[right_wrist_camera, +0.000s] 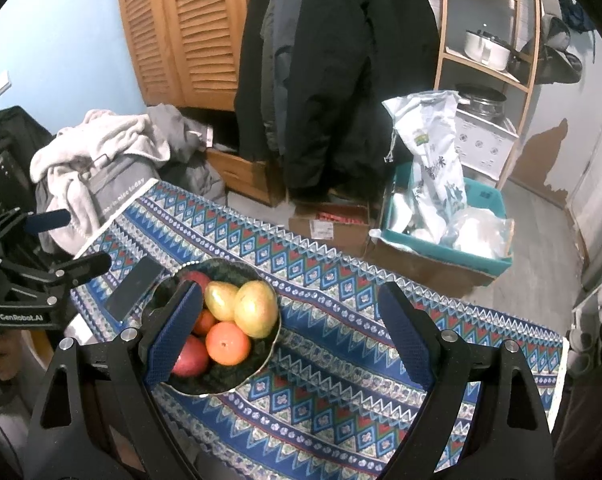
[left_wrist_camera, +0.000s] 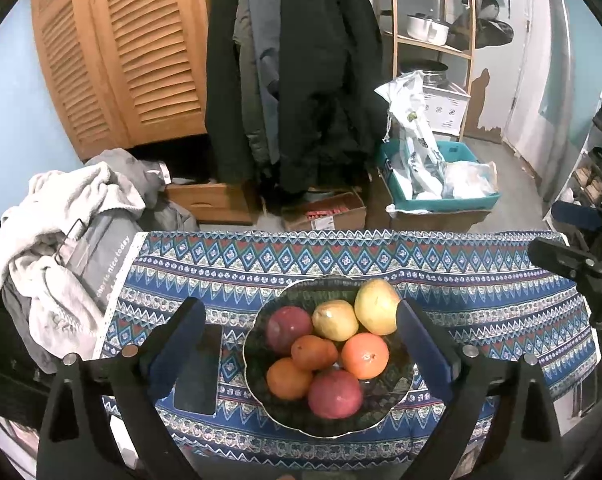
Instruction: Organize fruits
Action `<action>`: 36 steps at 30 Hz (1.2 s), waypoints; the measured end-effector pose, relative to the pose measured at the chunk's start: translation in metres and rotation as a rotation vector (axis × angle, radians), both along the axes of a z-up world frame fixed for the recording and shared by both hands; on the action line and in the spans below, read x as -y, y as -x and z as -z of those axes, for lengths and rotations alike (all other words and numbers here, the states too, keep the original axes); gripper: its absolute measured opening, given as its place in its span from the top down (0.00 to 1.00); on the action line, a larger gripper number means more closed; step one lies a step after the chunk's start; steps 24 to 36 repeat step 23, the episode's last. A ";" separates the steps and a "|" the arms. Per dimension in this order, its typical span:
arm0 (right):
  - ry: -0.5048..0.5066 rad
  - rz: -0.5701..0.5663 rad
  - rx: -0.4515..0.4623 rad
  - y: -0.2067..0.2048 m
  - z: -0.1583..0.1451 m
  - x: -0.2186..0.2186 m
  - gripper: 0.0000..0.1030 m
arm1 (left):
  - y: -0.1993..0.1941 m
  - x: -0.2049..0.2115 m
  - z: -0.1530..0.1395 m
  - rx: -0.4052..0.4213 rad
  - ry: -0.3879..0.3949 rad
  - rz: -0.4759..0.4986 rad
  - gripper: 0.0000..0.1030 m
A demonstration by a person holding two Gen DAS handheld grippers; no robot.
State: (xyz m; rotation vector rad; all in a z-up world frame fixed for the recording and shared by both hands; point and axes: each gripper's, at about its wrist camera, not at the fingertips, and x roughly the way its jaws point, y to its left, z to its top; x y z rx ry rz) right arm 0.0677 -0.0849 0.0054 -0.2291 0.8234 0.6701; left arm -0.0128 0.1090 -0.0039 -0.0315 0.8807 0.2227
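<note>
My left gripper (left_wrist_camera: 299, 332) hangs over the bowl with its jaws spread wide and nothing between the pads, the blue-faced fingers (left_wrist_camera: 425, 344) framing the fruit from either side in the left wrist view. My right gripper (right_wrist_camera: 297, 332) is parted too, gripping nothing, poised above bare cloth in the middle of its own frame (its left finger overlaps the bowl's near side in the picture, though I can't tell if it touches).

Right between the left fingers sits the dark scalloped bowl (left_wrist_camera: 257, 376), lower centre of that frame, and all the fruit is in it. At the back, two yellow-green mangoes (left_wrist_camera: 377, 306) lie side by side. A dark red apple (left_wrist_camera: 289, 328) is at the left, a second red apple (left_wrist_camera: 335, 394) at the front. Three oranges (left_wrist_camera: 365, 355) fill the middle, packed against one another.

Just left of the bowl, a black phone (left_wrist_camera: 199, 372) lies flat on the patterned blue tablecloth (left_wrist_camera: 481, 292). In the right wrist view the same bowl (right_wrist_camera: 221, 384) sits left of centre.

Beyond the table: a heap of pale laundry (left_wrist_camera: 57, 224) at the left edge, dark coats (left_wrist_camera: 301, 80) hanging at upper centre, louvred wooden doors (left_wrist_camera: 133, 48) upper left, and a teal crate (left_wrist_camera: 445, 188) stuffed with plastic bags at right of centre.
</note>
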 end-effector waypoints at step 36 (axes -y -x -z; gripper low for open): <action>0.002 0.000 -0.004 0.001 0.001 0.000 0.14 | -0.001 0.004 0.006 -0.025 0.011 0.010 0.06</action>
